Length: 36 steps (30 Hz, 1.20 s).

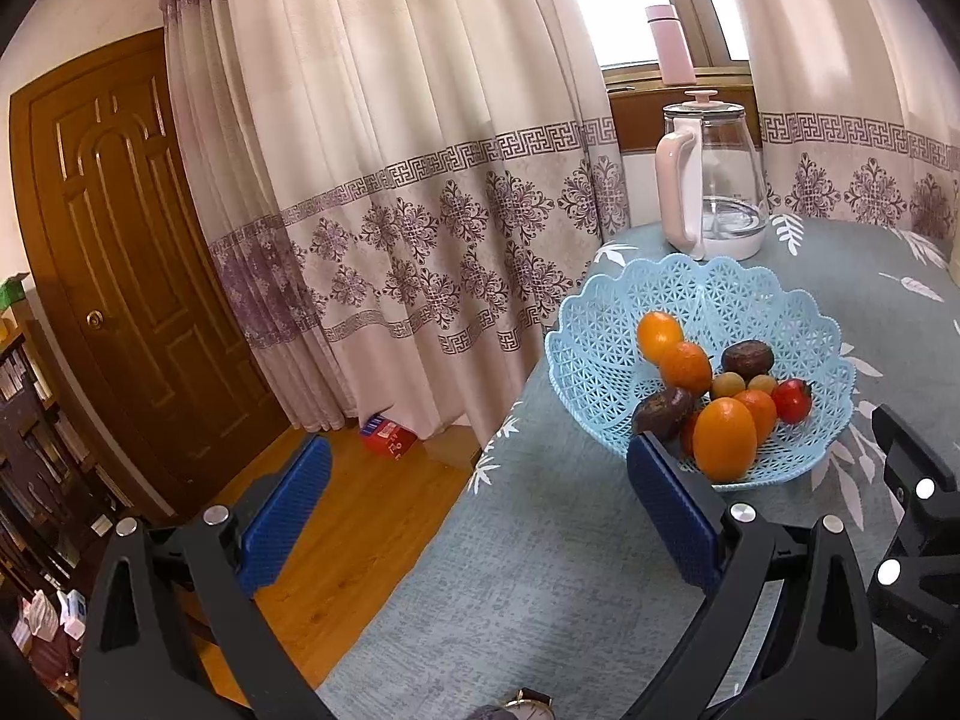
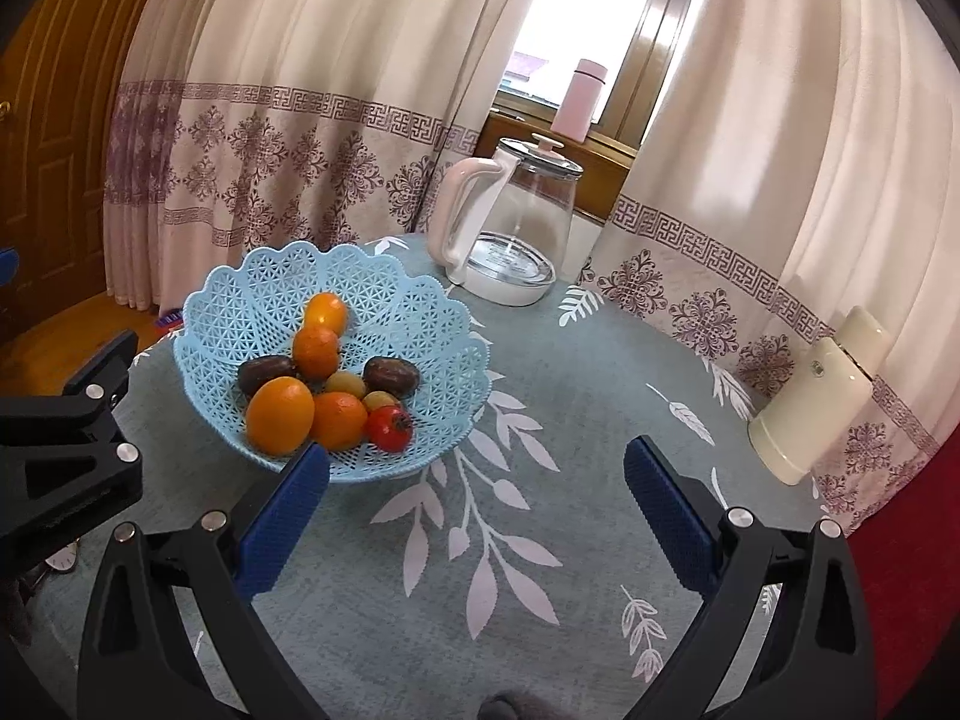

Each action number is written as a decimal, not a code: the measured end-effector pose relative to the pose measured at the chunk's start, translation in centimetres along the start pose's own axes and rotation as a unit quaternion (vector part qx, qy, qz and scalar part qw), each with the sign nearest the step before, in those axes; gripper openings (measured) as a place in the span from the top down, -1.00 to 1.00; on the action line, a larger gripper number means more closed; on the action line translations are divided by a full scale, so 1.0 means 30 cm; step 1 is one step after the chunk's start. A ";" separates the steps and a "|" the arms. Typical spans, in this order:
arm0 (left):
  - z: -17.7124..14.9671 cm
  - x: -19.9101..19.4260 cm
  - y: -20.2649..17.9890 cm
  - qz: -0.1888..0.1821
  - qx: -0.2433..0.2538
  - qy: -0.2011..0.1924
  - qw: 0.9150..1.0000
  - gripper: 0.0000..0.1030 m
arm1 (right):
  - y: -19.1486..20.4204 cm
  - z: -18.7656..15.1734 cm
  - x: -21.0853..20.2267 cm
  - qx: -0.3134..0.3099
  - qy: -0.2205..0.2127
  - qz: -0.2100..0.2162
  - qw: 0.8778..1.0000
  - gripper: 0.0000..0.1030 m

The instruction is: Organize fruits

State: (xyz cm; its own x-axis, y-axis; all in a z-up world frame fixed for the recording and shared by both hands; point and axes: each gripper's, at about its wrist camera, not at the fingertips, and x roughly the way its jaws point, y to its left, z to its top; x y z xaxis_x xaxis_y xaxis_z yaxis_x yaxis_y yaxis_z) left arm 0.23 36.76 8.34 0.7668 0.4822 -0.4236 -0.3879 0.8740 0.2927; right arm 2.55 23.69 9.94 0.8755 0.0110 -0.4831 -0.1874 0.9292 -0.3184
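Curtains (image 2: 288, 138) hang behind your counter (image 2: 540, 480), whose blue-grey leaf-print cloth carries a blue basket (image 2: 252, 294), a glass kettle (image 2: 516, 228) behind it and a cream jar (image 2: 822, 396) lying off to the right. Your fruit (image 2: 324, 384) all sits in the basket: oranges, two dark brown pieces, two small yellowish ones and a red tomato. Both your left gripper (image 1: 480, 510) and right gripper (image 2: 477, 510) have their jaws wide apart and hold nothing, near the basket's front rim.
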 end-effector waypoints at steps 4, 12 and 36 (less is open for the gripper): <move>0.000 -0.002 -0.006 0.003 0.008 -0.002 1.000 -0.95 | 0.015 -0.002 -0.004 -0.007 0.000 0.001 1.000 -0.90; -0.002 -0.006 -0.009 0.003 0.010 -0.003 1.000 -0.95 | 0.019 -0.004 -0.013 -0.012 -0.001 0.004 1.000 -0.90; 0.001 -0.010 -0.018 0.000 0.016 -0.003 1.000 -0.95 | 0.016 0.002 -0.016 -0.006 0.001 0.014 1.000 -0.90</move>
State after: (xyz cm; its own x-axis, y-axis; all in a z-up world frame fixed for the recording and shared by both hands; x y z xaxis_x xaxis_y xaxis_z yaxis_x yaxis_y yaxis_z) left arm 0.23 36.14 8.33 0.7700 0.4820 -0.4180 -0.3714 0.8714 0.3206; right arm 2.08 24.14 10.07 0.8691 0.0367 -0.4932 -0.2174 0.9241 -0.3143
